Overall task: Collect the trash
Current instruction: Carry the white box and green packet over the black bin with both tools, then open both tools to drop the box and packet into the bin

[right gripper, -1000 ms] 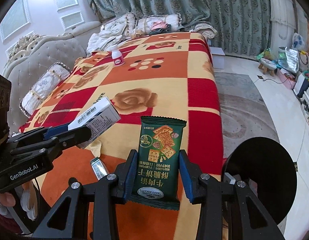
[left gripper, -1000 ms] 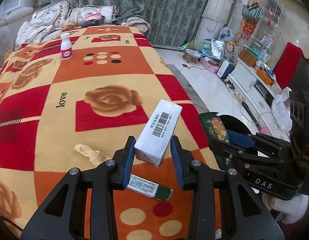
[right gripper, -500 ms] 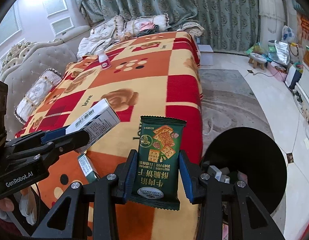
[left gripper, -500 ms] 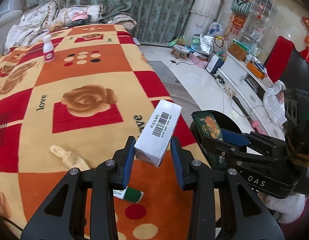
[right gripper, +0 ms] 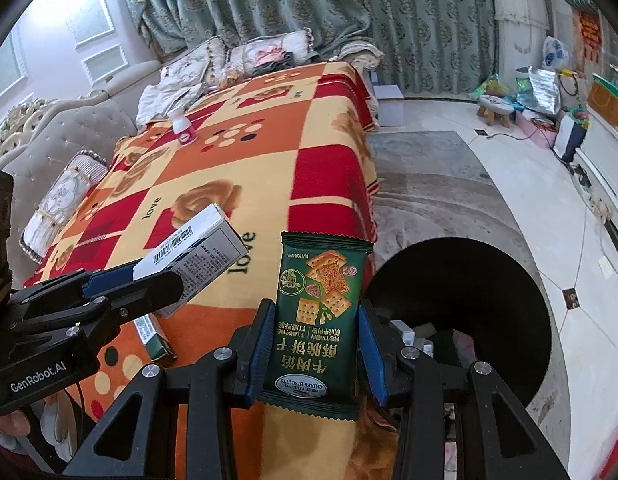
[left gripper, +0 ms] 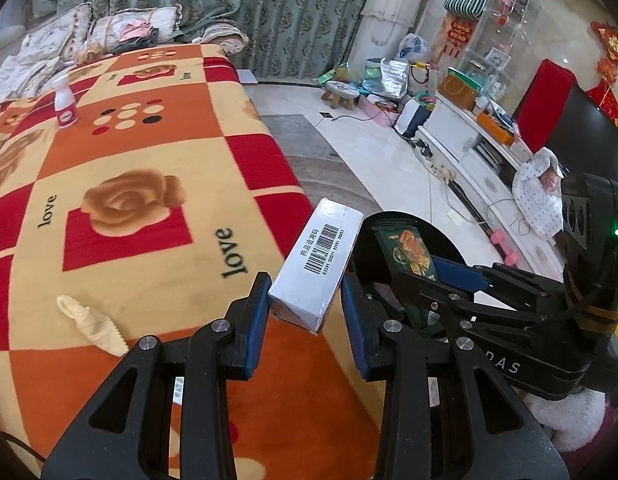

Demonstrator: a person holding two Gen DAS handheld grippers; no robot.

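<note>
Green patterned curtains [right gripper: 293,8] close off the far side of the room, and in front of them a checked red, orange and cream blanket [left gripper: 157,148] covers a long surface that runs from the far cushions toward the cameras. At its far left a small white bottle [left gripper: 65,102] with a pink label stands upright on the blanket. Nearer, on the left, a crumpled cream wrapper [left gripper: 93,326] lies flat, well apart from the bottle. A green and white carton [right gripper: 153,336] lies on the blanket near its near edge, partly under the left gripper [left gripper: 305,312].

That left gripper is pinching a white box [left gripper: 315,270] with a barcode, its pads pressed on the box's two sides; the box tilts up and away, over the blanket's right edge. Just right of it, the right gripper [right gripper: 315,344] is clamped on a green biscuit packet [right gripper: 319,320], held upright between blue pads at the blanket's near right corner.

Right of the blanket's edge, on the floor, stands a black round bin [right gripper: 469,308]. Inside it, small pale boxes show at the bottom, partly hidden by the gripper. Beyond the bin, a grey rug and pale tiled floor [right gripper: 529,184] lie open as far as the clutter of bags and a small stool [right gripper: 495,108] at the far right.
</note>
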